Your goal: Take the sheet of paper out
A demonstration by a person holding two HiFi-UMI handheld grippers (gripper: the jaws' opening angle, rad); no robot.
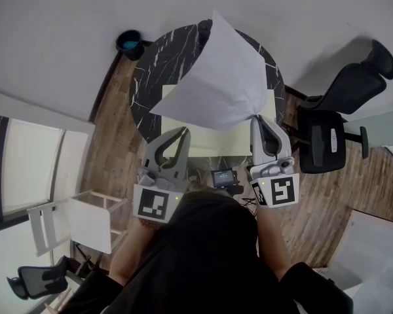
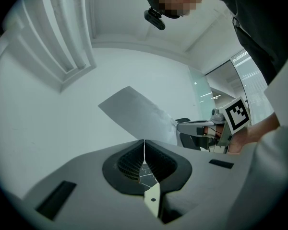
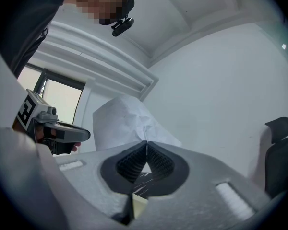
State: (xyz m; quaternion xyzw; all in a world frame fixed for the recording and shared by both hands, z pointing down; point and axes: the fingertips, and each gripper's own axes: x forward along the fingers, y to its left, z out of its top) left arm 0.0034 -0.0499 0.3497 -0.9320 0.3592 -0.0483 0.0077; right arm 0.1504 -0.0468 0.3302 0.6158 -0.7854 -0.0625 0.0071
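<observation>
Overhead, the right tool (image 1: 257,118) is clenched on one corner of the white sheet of paper (image 1: 216,77), holding it up in the air above the round black marble counter (image 1: 154,67). Near the counter's front edge, the left tool (image 1: 183,131) has its jaws pressed together on nothing. A pale yellow folder (image 1: 206,136) lies flat on the counter.

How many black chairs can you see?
2. One black chair stands right of the round table; a second black chair is at lower left. The person may hide more.
</observation>
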